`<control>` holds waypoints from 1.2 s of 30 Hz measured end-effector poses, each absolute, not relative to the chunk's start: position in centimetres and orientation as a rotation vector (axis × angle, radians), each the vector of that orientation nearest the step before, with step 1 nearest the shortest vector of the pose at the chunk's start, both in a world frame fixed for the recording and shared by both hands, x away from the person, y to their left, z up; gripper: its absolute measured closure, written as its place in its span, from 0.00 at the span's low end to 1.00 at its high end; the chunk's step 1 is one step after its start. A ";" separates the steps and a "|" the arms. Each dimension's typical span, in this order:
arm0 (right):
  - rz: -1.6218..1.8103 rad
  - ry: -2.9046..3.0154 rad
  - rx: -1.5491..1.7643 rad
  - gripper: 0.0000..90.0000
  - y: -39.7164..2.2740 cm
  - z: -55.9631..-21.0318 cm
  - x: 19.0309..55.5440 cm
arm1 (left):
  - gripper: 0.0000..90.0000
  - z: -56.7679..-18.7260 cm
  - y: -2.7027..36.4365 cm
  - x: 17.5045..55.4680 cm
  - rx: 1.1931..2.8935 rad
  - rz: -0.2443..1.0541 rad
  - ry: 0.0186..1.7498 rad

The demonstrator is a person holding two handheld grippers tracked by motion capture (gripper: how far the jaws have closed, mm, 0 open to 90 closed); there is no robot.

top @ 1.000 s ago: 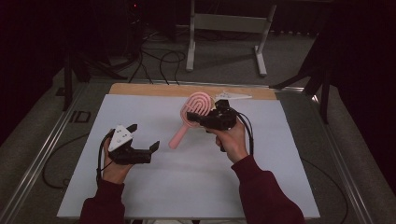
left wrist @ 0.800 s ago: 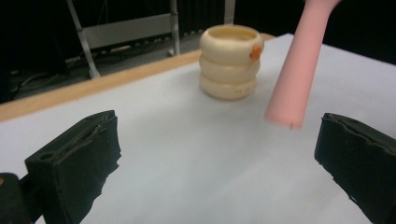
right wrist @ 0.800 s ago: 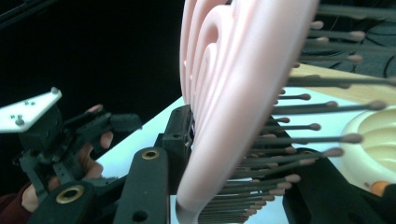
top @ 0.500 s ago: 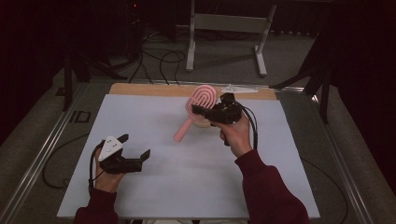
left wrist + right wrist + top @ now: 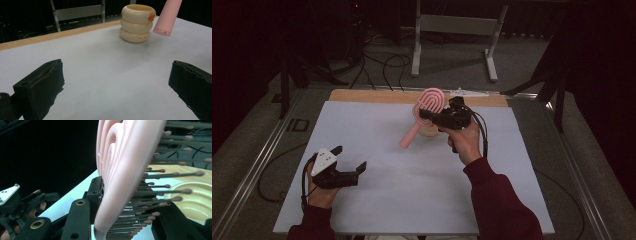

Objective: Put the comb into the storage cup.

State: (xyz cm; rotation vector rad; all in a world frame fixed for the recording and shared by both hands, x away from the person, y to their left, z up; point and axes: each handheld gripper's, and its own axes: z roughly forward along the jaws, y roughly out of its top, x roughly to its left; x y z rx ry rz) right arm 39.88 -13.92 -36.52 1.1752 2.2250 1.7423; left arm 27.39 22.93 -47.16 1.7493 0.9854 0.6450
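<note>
The right gripper's (image 5: 428,116) fingers are clamped on the head of a pink brush (image 5: 424,111), while the left gripper's (image 5: 349,159) stand wide apart with nothing between them. In the high view the brush is held in the air over the far middle of the white table (image 5: 412,190), its head uppermost and its handle slanting down toward the near left. Under the head, partly hidden, sits a cream holder (image 5: 429,132). The left gripper rests low at the near left, well apart from the brush, its jaws pointing right.

In the left gripper view the two black fingers (image 5: 40,88) rise at either edge over bare table. Far ahead stands the holder (image 5: 137,23), a stack of three rounded rings with a small orange spot on its upper rim. The rounded end of the brush handle (image 5: 168,16) hangs just to the right of it, clear of the tabletop.

In the right gripper view the brush head (image 5: 125,170) stands on edge between the fingers (image 5: 96,192), its bristles sticking out to the right. Past the bristles lies the holder's open rim (image 5: 197,202). At the lower left the left gripper (image 5: 46,197) shows in a hand (image 5: 30,216).
</note>
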 end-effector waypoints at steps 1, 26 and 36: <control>1.745 2.222 1.177 0.70 -14.0 -36.5 40.0 | 0.01 -47.1 23.0 27.4 1.743 0.644 0.987; 1.731 2.176 1.184 0.70 -13.9 -34.9 42.0 | 0.01 -47.0 23.0 27.3 1.744 0.655 0.983; 1.710 2.141 1.203 0.70 -14.4 -34.6 43.1 | 0.01 -47.0 22.9 27.3 1.750 0.654 0.980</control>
